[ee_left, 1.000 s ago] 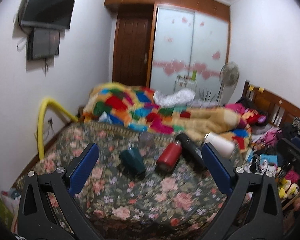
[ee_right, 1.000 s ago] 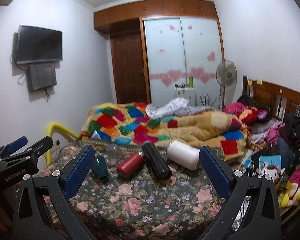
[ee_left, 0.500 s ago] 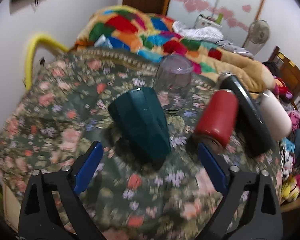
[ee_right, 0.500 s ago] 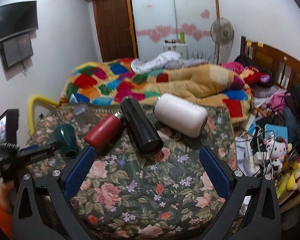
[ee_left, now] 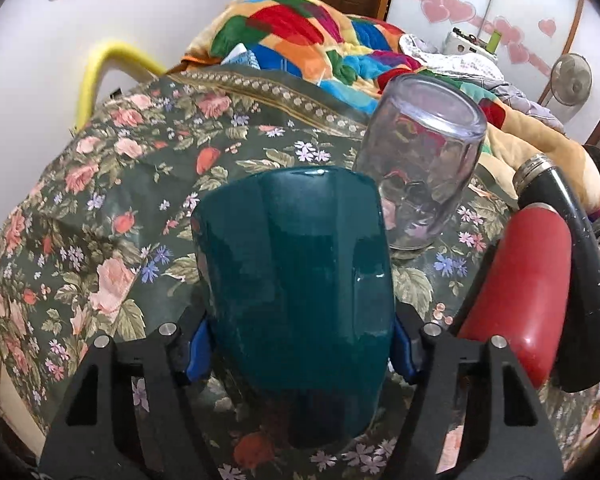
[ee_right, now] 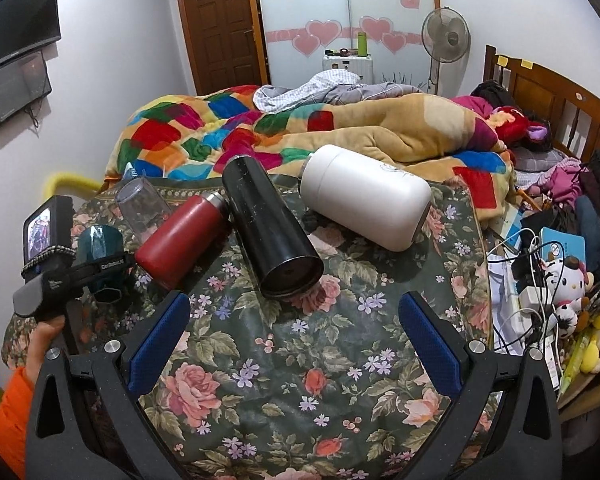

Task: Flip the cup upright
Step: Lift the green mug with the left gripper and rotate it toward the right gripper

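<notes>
A dark teal cup (ee_left: 296, 304) lies on its side on the flowered bedspread (ee_left: 100, 208), its base pointing away from me. My left gripper (ee_left: 298, 350) has closed on the cup's near end; its blue pads (ee_left: 198, 354) press both sides. The cup also shows in the right wrist view (ee_right: 98, 244), behind the left gripper's body (ee_right: 66, 276). My right gripper (ee_right: 294, 338) is open and empty above the bedspread (ee_right: 280, 360), in front of the black flask (ee_right: 268, 232).
A clear cup (ee_left: 420, 168) stands upside down just behind the teal cup. A red flask (ee_left: 520, 288), the black flask (ee_left: 580, 264) and a white flask (ee_right: 366, 196) lie on their sides. A colourful quilt (ee_right: 300, 132) is heaped behind; clutter (ee_right: 552, 264) sits at right.
My left gripper moved down and forward onto the teal cup and shut on it. My right gripper dropped closer to the bedspread and stayed open.
</notes>
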`<state>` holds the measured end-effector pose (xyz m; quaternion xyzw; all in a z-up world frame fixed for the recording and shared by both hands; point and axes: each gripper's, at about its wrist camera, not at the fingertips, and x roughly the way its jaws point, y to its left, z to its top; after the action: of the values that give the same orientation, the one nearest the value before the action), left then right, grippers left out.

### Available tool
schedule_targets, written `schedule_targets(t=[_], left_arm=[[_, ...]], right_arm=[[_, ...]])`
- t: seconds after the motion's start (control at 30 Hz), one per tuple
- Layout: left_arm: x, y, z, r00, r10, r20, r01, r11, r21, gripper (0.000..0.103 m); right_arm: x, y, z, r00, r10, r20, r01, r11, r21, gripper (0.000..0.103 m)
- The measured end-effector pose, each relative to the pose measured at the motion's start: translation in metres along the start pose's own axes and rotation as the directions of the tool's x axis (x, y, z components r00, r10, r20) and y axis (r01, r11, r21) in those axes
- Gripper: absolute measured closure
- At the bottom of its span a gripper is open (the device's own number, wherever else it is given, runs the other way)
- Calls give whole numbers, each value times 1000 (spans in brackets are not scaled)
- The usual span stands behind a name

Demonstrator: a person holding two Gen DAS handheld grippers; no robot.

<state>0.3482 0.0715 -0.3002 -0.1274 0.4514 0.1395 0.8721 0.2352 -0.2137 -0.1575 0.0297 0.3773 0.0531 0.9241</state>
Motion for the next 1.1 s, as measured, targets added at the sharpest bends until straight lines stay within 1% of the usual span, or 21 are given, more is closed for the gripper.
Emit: schedule_targets(t=[0.07,0.13,0.23,0.37,0.5,0.63,0.67,0.73,0.87,0.97,1.1], left_arm=[[-2,0,-2,1000,12,0,-12,1000,16,34],[-6,2,-5,1000,-2,-6,2,1000,25,34],[-28,6,-13,1000,-16,10,16,998,53,34],[-64,5,-19,997,-74,35,69,992,108,34],[-107,-6,-28,989,-135,64,123,977,174,34],[-133,-29,-44,979,-194,66,171,952,253,34],[-136,-35,-49,976,-212,55,190,944,270,34],[-135,-51,-63,966,-257,7,243,922,301,34],[-125,-85,-90,954,-291,-73,298,887,352,34],[-113,-108,-108,948,-295,-118,317,865,389,34],[-97,-129,-121,947,-281,-154,321,846,425,34]], right_arm=[[-2,-1,1,1000,-2,5,2,1000,-1,0],[-6,-1,1,1000,0,14,0,1000,-1,0],[-16,-1,3,999,-2,40,3,1000,-6,0],[-30,-2,4,997,8,73,-7,1000,-9,0],[-42,-3,5,995,17,102,-16,1000,-8,0],[-54,-6,4,991,27,130,-28,1000,-1,0],[-57,-7,5,990,28,136,-28,1000,-1,0],[-61,-8,3,989,29,144,-29,1000,0,0],[-67,-14,0,988,22,153,-22,1000,0,0],[-67,-18,-3,989,16,146,-17,1000,5,0],[-62,-23,-6,992,9,126,-11,1000,11,0]])
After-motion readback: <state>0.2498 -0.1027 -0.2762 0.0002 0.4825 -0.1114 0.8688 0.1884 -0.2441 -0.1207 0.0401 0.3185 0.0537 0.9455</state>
